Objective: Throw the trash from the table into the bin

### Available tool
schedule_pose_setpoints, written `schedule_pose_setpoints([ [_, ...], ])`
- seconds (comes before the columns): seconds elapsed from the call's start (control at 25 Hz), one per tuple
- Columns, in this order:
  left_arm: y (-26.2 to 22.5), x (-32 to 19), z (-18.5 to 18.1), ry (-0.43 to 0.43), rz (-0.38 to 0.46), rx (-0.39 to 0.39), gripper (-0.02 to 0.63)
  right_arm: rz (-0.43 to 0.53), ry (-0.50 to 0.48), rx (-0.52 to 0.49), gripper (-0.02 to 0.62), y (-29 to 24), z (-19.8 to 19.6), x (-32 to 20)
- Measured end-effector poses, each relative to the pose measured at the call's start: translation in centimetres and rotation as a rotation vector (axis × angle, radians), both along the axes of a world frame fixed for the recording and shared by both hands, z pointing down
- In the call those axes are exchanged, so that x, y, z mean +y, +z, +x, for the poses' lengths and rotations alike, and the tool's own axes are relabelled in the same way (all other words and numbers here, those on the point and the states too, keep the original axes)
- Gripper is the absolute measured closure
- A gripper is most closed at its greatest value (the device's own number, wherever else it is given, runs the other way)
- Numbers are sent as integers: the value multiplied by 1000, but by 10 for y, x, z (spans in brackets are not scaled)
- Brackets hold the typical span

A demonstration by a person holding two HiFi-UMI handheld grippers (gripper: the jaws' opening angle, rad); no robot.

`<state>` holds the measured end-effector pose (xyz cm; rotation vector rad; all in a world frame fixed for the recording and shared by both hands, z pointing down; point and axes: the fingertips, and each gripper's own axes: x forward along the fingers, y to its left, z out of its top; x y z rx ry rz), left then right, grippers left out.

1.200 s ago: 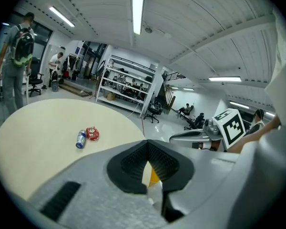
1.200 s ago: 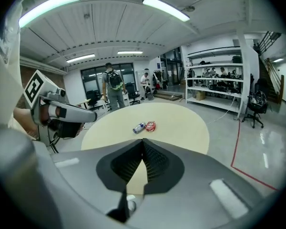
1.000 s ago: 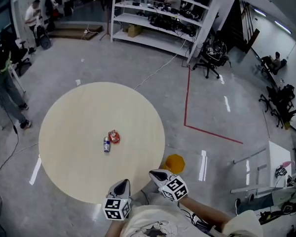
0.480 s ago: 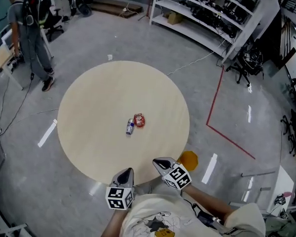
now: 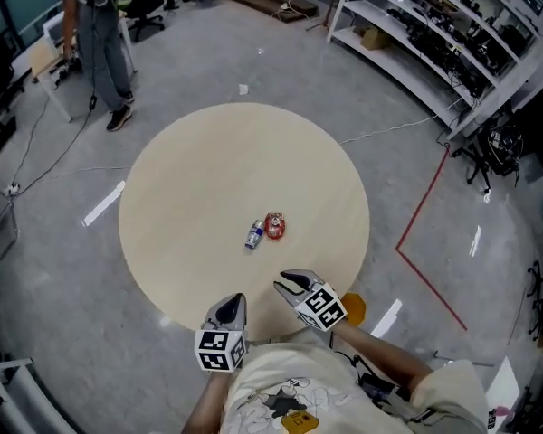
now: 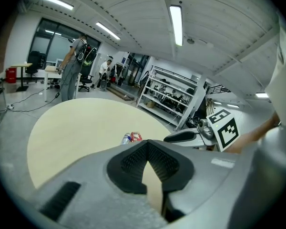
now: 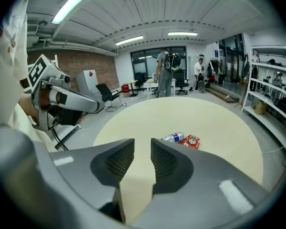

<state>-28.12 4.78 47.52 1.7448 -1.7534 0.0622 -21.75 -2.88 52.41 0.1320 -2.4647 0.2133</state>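
1. Pale wood round table (image 5: 208,179) carries the trash near its middle — a blue-and-silver can (image 5: 254,234) on its side, with a red packet (image 5: 275,226) just beside it.
2. Orange bin (image 5: 355,308) stands on the floor by the table's near edge, partly hidden behind the right gripper (image 5: 283,284).
3. Right gripper's jaws have just been opening — they stand slightly apart with nothing between them.
4. Left gripper (image 5: 234,301) hovers at the near edge, jaw tips together and empty, well apart from the trash.

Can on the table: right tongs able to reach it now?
Probably yes. Only bare table lies between the right tongs and the can; a red wrapper sits beside it. The jaws have just been opening, nothing between them.
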Motion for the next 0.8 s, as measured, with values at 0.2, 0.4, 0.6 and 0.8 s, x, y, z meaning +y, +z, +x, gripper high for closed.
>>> schedule_pose_setpoints([
  [0.2,-19,-18,3,-55,-11,-16,600,4,-74,18,437,3,-10,-34],
  [0.4,-14,-26,5,-123,-57,-10,600,6,-134,50,388,28,-24,-63],
  [0.6,-7,-32,3,-201,-102,-8,600,-17,-180,67,348,56,-41,-89],
  [0.8,-8,-29,-2,-308,-131,-2,600,36,-317,91,322,77,-57,-99],
])
